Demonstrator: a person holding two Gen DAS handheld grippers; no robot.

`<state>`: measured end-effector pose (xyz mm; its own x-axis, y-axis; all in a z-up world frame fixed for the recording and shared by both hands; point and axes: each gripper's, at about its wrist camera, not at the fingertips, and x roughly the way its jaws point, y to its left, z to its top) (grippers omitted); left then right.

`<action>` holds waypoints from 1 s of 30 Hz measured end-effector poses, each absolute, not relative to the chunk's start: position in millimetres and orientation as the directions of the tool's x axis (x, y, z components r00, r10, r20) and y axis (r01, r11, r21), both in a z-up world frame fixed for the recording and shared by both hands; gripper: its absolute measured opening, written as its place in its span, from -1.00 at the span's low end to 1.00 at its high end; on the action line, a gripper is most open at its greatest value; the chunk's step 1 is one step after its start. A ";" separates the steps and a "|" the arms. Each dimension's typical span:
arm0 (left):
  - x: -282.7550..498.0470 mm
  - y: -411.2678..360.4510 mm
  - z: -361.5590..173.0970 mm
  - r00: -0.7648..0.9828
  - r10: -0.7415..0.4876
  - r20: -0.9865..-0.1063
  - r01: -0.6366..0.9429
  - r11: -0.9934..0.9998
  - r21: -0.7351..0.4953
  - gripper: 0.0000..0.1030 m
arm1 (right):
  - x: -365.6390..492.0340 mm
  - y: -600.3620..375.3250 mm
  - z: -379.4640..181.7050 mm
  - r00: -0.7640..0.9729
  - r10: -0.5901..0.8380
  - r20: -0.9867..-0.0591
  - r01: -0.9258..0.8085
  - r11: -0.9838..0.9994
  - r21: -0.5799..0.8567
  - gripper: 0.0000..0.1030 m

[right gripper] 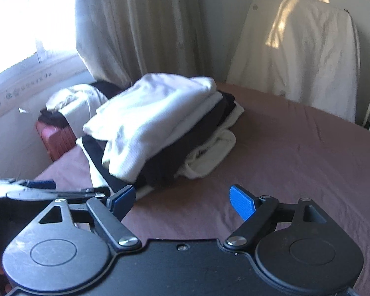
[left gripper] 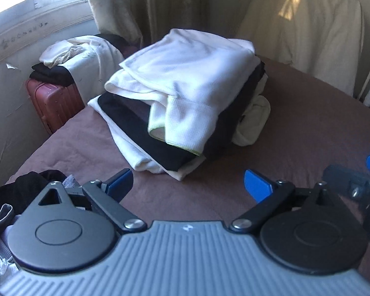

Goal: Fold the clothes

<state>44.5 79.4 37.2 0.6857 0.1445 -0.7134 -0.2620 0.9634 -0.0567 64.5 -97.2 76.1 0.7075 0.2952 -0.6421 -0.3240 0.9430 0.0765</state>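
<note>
A stack of folded clothes (left gripper: 185, 93), white pieces over dark ones, lies on the brown bedsheet (left gripper: 308, 123); the same stack (right gripper: 160, 128) shows in the right wrist view. My left gripper (left gripper: 188, 185) hovers open in front of the stack, nothing between its blue pads. My right gripper (right gripper: 182, 201) is open too, short of the stack, with bare sheet between its fingers. Unfolded dark and grey garments (left gripper: 24, 192) lie at the lower left of the left wrist view. The right gripper's tip (left gripper: 357, 175) shows at the right edge there, and the left gripper's fingers (right gripper: 37, 185) at the left of the right wrist view.
A red suitcase (left gripper: 51, 103) with black and white clothes on top stands beside the bed near the window. Curtains (right gripper: 135, 37) hang behind. A chair draped with a pale cloth (right gripper: 308, 56) stands past the bed's far edge. Open bedsheet (right gripper: 308, 160) stretches to the right of the stack.
</note>
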 end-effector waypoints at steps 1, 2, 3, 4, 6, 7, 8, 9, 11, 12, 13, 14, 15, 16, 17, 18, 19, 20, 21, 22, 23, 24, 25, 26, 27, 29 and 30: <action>43.5 76.0 36.2 0.681 0.143 -0.718 -0.256 0.965 -0.051 0.92 | 63.1 -99.4 73.9 0.702 0.288 -0.651 -0.316 0.945 0.077 0.70; 41.9 72.5 35.1 0.677 0.146 -0.721 -0.251 0.967 -0.040 0.92 | 61.5 -101.4 71.7 0.699 0.281 -0.657 -0.309 0.948 0.076 0.70; 39.8 69.0 33.9 0.674 0.154 -0.723 -0.247 0.969 -0.024 0.92 | 59.8 -103.2 69.3 0.699 0.274 -0.661 -0.303 0.950 0.073 0.70; 37.5 66.2 33.4 0.674 0.158 -0.722 -0.242 0.970 -0.014 0.92 | 57.9 -104.8 67.3 0.699 0.266 -0.664 -0.296 0.952 0.070 0.71; 32.7 63.0 34.3 0.679 0.160 -0.717 -0.234 0.972 -0.005 0.92 | 53.6 -107.9 64.3 0.700 0.254 -0.668 -0.284 0.956 0.065 0.71; 30.1 62.4 34.8 0.680 0.163 -0.715 -0.237 0.972 -0.004 0.94 | 51.1 -109.8 62.7 0.698 0.250 -0.671 -0.278 0.958 0.068 0.71; 27.9 61.7 35.4 0.677 0.167 -0.716 -0.241 0.970 -0.001 0.95 | 48.7 -111.6 61.3 0.694 0.250 -0.675 -0.275 0.959 0.072 0.71; 25.9 60.9 36.0 0.671 0.172 -0.721 -0.246 0.969 0.002 0.96 | 46.2 -113.1 60.0 0.690 0.251 -0.679 -0.274 0.959 0.077 0.72; 22.6 58.6 36.1 0.656 0.165 -0.737 -0.238 0.971 0.006 1.00 | 40.8 -115.3 57.9 0.682 0.259 -0.684 -0.276 0.957 0.087 0.73; 21.2 56.5 36.2 0.655 0.164 -0.738 -0.231 0.973 0.012 1.00 | 37.7 -116.2 57.3 0.681 0.261 -0.685 -0.276 0.957 0.090 0.75; 19.8 53.7 36.5 0.661 0.168 -0.731 -0.223 0.975 0.022 1.00 | 34.2 -116.8 57.2 0.684 0.260 -0.682 -0.275 0.957 0.090 0.76; 18.5 50.9 36.9 0.668 0.172 -0.724 -0.215 0.976 0.033 1.00 | 30.7 -117.4 57.2 0.687 0.259 -0.679 -0.273 0.958 0.089 0.76; 17.5 47.3 37.2 0.669 0.177 -0.722 -0.205 0.977 0.050 1.00 | 27.2 -118.0 57.1 0.690 0.258 -0.676 -0.271 0.958 0.089 0.76; 17.0 42.8 37.4 0.666 0.185 -0.722 -0.192 0.979 0.074 1.00 | 24.0 -118.8 57.4 0.693 0.258 -0.673 -0.271 0.959 0.089 0.76; 16.4 38.4 37.7 0.664 0.193 -0.723 -0.179 0.979 0.098 1.00 | 21.2 -119.8 58.5 0.695 0.261 -0.670 -0.273 0.958 0.091 0.76; 15.8 34.0 37.9 0.661 0.201 -0.723 -0.165 0.979 0.122 1.00 | 18.3 -120.8 59.9 0.697 0.266 -0.666 -0.278 0.956 0.092 0.76; 15.3 29.6 38.1 0.658 0.210 -0.723 -0.151 0.978 0.145 1.00 | 16.0 -121.7 61.3 0.700 0.269 -0.662 -0.280 0.956 0.092 0.76; 14.6 26.8 38.4 0.660 0.215 -0.720 -0.143 0.977 0.161 1.00 | 14.4 -122.5 62.7 0.704 0.268 -0.658 -0.281 0.956 0.088 0.78; 13.9 25.5 38.8 0.665 0.218 -0.714 -0.140 0.976 0.168 1.00 | 13.4 -123.2 63.8 0.709 0.264 -0.654 -0.279 0.957 0.084 0.79; 13.1 24.2 39.2 0.671 0.221 -0.708 -0.136 0.975 0.175 1.00 | 13.1 -123.7 64.4 0.714 0.258 -0.650 -0.276 0.958 0.078 0.80; 12.3 23.4 39.4 0.678 0.223 -0.700 -0.134 0.974 0.181 1.00 | 13.2 -124.1 65.0 0.719 0.253 -0.648 -0.272 0.960 0.073 0.79; 11.9 23.0 39.3 0.687 0.223 -0.691 -0.132 0.974 0.183 1.00 | 14.0 -124.6 65.4 0.722 0.248 -0.647 -0.267 0.961 0.070 0.80; 11.8 22.9 39.0 0.696 0.221 -0.684 -0.128 0.974 0.184 1.00 | 14.7 -125.1 65.5 0.726 0.242 -0.644 -0.260 0.963 0.068 0.80; 12.1 23.0 38.7 0.700 0.215 -0.681 -0.121 0.976 0.183 1.00 | 15.4 -125.6 65.3 0.729 0.238 -0.642 -0.255 0.965 0.068 0.80; 13.0 23.6 38.3 0.698 0.206 -0.686 -0.113 0.978 0.178 1.00 | 16.2 -125.9 65.0 0.730 0.235 -0.641 -0.253 0.965 0.066 0.80; 14.6 25.5 37.3 0.694 0.191 -0.694 -0.106 0.981 0.164 1.00 | 17.5 -125.7 63.8 0.729 0.232 -0.644 -0.252 0.966 0.063 0.80; 15.2 26.4 36.7 0.692 0.186 -0.698 -0.105 0.982 0.158 1.00 | 17.9 -125.6 63.0 0.729 0.231 -0.645 -0.251 0.966 0.062 0.80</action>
